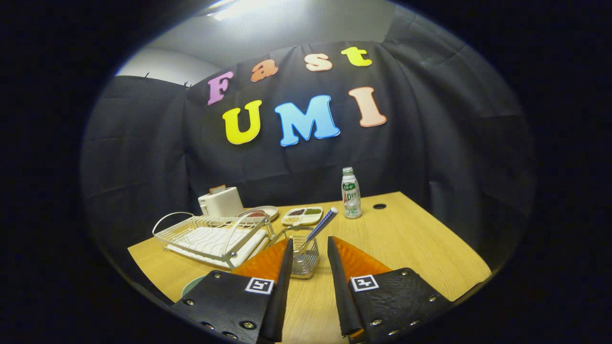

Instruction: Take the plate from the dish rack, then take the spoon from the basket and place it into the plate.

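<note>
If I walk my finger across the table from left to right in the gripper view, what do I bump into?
Dish rack → wire basket with the spoon sticking up, just ahead of the open tool → bottle → small round hole in the table.

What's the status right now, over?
Gripper open, empty. Spoon standing in basket just ahead between fingers. Plate out of dish rack, by left finger. Path clear.

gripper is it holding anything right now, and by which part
Nothing is held. The gripper is open, its fingers apart, with the small wire mesh basket just ahead between them and the blue-handled metal spoon standing in it, untouched.
</note>
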Motion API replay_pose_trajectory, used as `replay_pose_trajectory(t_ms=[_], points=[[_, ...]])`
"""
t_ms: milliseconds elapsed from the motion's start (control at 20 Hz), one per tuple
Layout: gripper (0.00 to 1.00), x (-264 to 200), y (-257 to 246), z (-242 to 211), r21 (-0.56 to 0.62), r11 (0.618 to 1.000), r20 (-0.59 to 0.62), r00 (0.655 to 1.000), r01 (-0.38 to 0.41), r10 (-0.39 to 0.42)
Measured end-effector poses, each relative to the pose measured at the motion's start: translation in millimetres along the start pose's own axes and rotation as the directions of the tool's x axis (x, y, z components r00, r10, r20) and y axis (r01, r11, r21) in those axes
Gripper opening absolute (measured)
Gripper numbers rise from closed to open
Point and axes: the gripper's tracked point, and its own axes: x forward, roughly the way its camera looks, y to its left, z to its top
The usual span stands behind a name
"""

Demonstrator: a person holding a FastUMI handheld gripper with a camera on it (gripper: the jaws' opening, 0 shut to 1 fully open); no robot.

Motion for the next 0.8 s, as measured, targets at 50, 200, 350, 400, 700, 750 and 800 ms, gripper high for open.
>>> replay_pose_trajectory(t_ms=[50, 200, 350, 400, 700, 750, 800], points=[[0.44, 9.8, -5.3, 4.8, -0.001, 1.000, 0.022, 1.000, 0.004, -0.004], [0.44, 32.9, -15.9, 3.9, 0.016, 1.000, 0.053, 0.998, 0.015, -0.016], [0.44, 48.4, -22.1, -3.9, 0.021, 0.999, 0.057, 0.998, 0.030, -0.031], [0.44, 52.9, -19.8, -5.5, 0.032, 0.999, 0.056, 0.998, 0.023, -0.025], [0.44, 80.9, -23.0, -18.1, 0.098, 0.995, 0.048, 0.998, 0.023, -0.028], [0.44, 85.4, -23.5, -18.0, 0.101, 0.995, 0.051, 0.998, 0.024, -0.029], [0.44, 89.1, -21.5, -15.7, 0.100, 0.995, 0.056, 0.998, 0.018, -0.023]])
